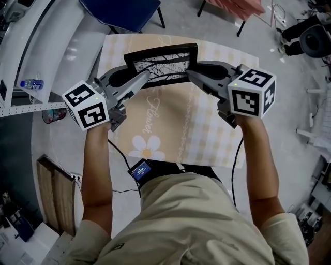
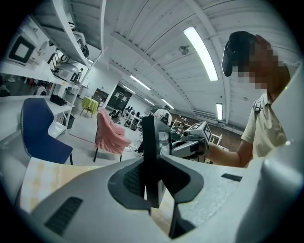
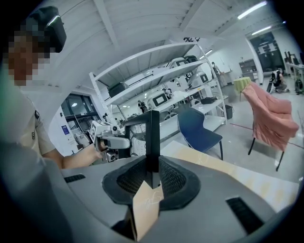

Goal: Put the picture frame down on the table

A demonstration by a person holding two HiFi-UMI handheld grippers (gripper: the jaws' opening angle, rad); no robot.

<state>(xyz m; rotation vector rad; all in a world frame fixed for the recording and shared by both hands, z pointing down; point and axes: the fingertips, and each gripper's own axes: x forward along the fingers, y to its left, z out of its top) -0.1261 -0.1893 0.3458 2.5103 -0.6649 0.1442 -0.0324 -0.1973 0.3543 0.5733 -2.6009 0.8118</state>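
Grey left gripper [image 1: 147, 76], matching right gripper [image 1: 189, 74], black-and-white marker cubes [image 1: 87, 105], beige shirt [image 1: 196, 217], black cables [image 1: 235, 165]

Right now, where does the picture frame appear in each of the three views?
Head view: picture frame at upper centre, held at both ends.
Left gripper view: centre, edge-on, gripped between the jaws.
Right gripper view: centre, edge-on, gripped between the jaws.
Shared landmark: blue chair.

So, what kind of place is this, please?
Probably a robotics lab or a large workshop hall: long white shelves carrying machines, ceiling strip lights, and a blue chair standing on open floor.
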